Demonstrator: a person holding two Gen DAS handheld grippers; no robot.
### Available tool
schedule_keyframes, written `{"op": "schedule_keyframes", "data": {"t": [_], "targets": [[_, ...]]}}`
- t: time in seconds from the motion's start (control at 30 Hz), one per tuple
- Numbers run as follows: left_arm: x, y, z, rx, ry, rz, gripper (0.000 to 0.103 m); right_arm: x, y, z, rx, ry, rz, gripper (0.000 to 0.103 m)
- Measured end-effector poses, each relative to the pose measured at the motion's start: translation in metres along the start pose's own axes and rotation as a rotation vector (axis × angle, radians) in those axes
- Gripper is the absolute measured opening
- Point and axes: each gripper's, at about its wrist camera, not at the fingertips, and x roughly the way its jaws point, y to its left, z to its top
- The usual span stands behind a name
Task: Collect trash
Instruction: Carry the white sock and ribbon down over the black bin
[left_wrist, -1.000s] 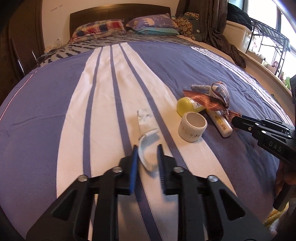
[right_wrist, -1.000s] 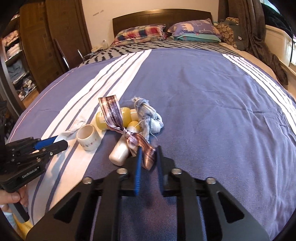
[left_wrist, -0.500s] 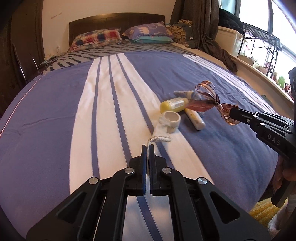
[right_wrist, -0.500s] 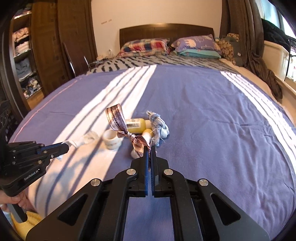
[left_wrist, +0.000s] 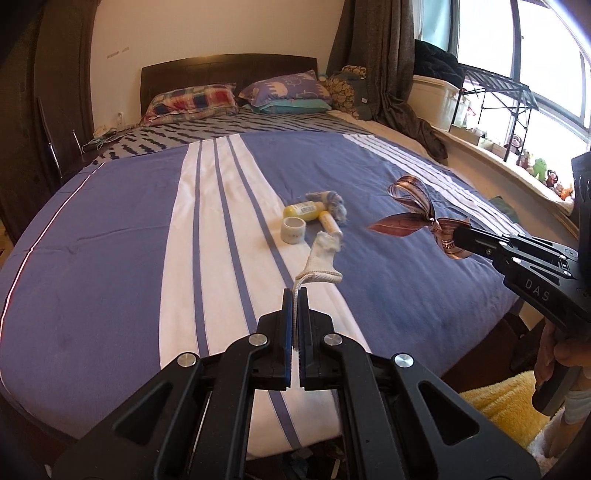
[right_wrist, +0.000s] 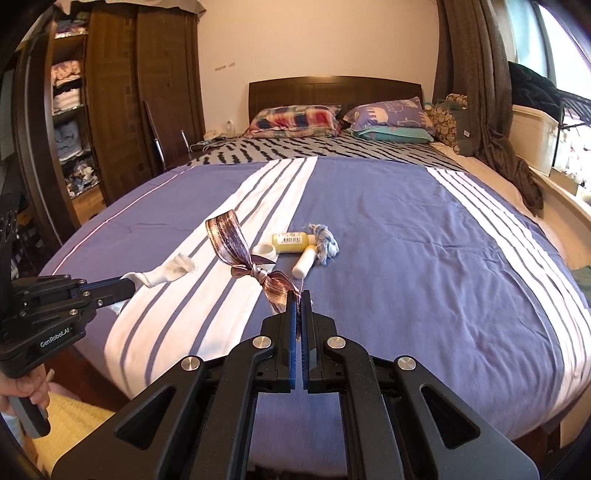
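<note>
**Two scraps lifted, four left on the bed**

The left gripper (left_wrist: 294, 295) has its fingers clenched on a white sock (left_wrist: 320, 258), which dangles clear of the bed (left_wrist: 110, 258). The right gripper (right_wrist: 298, 297) has its fingers clenched on a brown ribbon (right_wrist: 243, 254), also hanging in the air. Neither has reached a bin; none is in view.

On the quilt, a yellow bottle (right_wrist: 290, 242), a white tube (right_wrist: 304, 263), a tape roll (right_wrist: 266, 252) and a blue rag (right_wrist: 325, 242) lie bunched together, touching or nearly so.

Open quilt surrounds that cluster on all sides. Both grippers hang near the foot edge, well apart from each other, with floor and a yellow rug (left_wrist: 498, 402) below. The wardrobe (right_wrist: 110, 110) and window ledge (left_wrist: 517, 173) stand far off.
</note>
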Motion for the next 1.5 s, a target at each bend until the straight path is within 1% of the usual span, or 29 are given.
{"op": "schedule_keyframes", "data": {"t": [0.23, 0.37, 0.67, 0.8, 0.97, 1.13, 1.5], "targets": [[-0.037, -0.017, -0.031, 0.013, -0.018, -0.033, 0.001, -0.04, 0.007, -0.032, 0.009, -0.006, 0.002, 0.003], [-0.051, -0.025, -0.05, 0.013, -0.024, -0.067, 0.001, -0.054, 0.014, -0.049, 0.005, -0.001, 0.013, 0.003], [-0.058, -0.037, -0.096, 0.009, 0.031, -0.098, 0.001, -0.065, 0.026, -0.088, 0.008, 0.046, 0.04, 0.003], [-0.05, -0.039, -0.12, 0.005, 0.072, -0.104, 0.001, -0.065, 0.03, -0.107, 0.004, 0.082, 0.043, 0.003], [-0.035, -0.036, -0.149, -0.016, 0.146, -0.111, 0.001, -0.055, 0.031, -0.138, 0.0, 0.159, 0.036, 0.003], [-0.016, -0.035, -0.174, -0.029, 0.22, -0.121, 0.001, -0.039, 0.031, -0.163, -0.008, 0.233, 0.019, 0.003], [0.033, -0.037, -0.217, -0.044, 0.355, -0.142, 0.001, 0.009, 0.031, -0.216, 0.002, 0.41, 0.032, 0.003]]}}
